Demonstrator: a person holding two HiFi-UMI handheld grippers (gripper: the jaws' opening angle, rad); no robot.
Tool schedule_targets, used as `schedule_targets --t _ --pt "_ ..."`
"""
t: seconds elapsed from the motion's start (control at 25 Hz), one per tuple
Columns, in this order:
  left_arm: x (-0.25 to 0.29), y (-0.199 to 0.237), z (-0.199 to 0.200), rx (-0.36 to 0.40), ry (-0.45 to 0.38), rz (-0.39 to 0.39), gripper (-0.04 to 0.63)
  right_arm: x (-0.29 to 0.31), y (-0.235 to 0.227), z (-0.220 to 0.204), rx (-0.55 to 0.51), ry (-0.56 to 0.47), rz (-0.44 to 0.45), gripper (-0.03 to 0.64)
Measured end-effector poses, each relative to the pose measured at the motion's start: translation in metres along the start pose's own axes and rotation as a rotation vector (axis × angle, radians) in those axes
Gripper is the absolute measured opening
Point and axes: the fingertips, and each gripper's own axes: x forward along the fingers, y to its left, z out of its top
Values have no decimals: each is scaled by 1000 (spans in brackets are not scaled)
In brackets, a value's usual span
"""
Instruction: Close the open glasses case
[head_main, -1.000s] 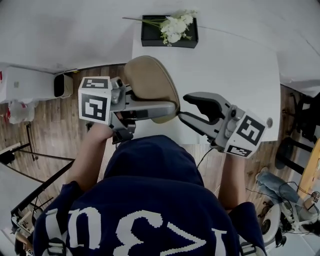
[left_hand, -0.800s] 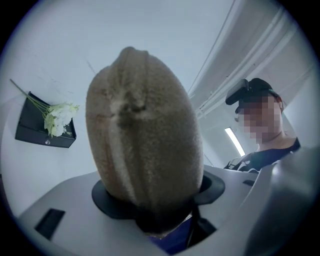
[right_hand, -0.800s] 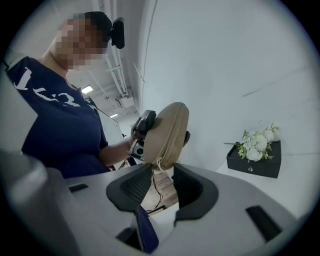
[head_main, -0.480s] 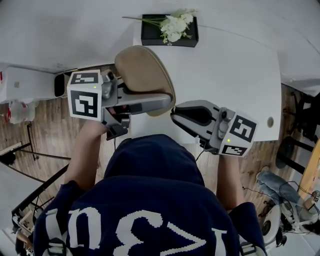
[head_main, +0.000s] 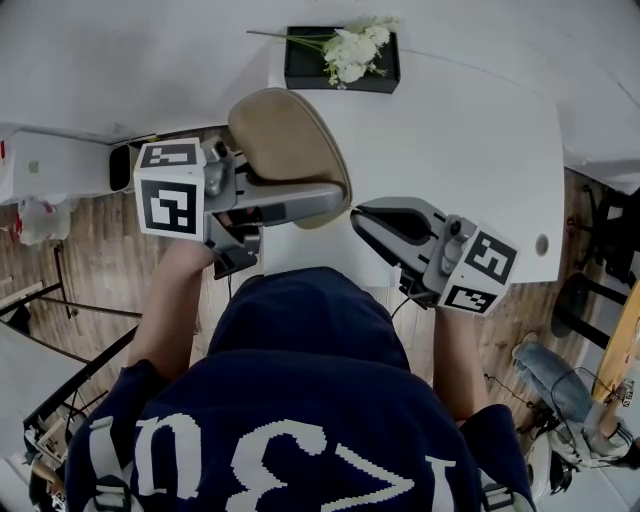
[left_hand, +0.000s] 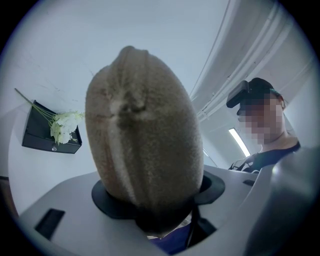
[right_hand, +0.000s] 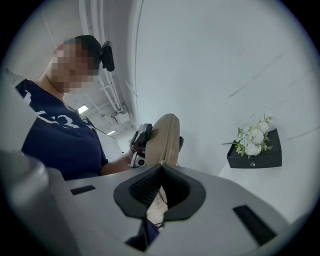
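Note:
A tan, oval zip-up glasses case (head_main: 288, 150) is held up in the air over the near table edge, its end clamped between the jaws of my left gripper (head_main: 335, 203). In the left gripper view the case (left_hand: 142, 130) stands upright and fills the middle, seam towards the camera. My right gripper (head_main: 356, 214) sits just right of the case's lower edge. Its jaws have just been closing and now meet on the small zipper pull (right_hand: 161, 163) at the case's seam (right_hand: 165, 137). The right gripper (right_hand: 161, 170) shows no gap between its black pads.
A white table (head_main: 460, 150) lies ahead, with a black box of white flowers (head_main: 342, 58) at its far edge. Wooden floor and a white unit (head_main: 60, 165) are at the left. The person's blue top (head_main: 300, 400) fills the bottom of the head view.
The right gripper's jaws, spread apart a second ago, have come together at the case's edge. The left gripper and the case have shifted a little to the left.

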Motion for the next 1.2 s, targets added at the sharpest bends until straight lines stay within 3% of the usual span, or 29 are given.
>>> schedule_targets --t 0.8,1.0,1.2 --pt "-5 3 8 -43 -36 -19 290 6 1 16 -37 -75 2 34" --pt "-5 -2 4 -45 -12 -46 290 6 2 13 1 -68 43 101" --pt "-3 -4 0 -51 18 -63 290 5 7 18 -56 -58 59 64"
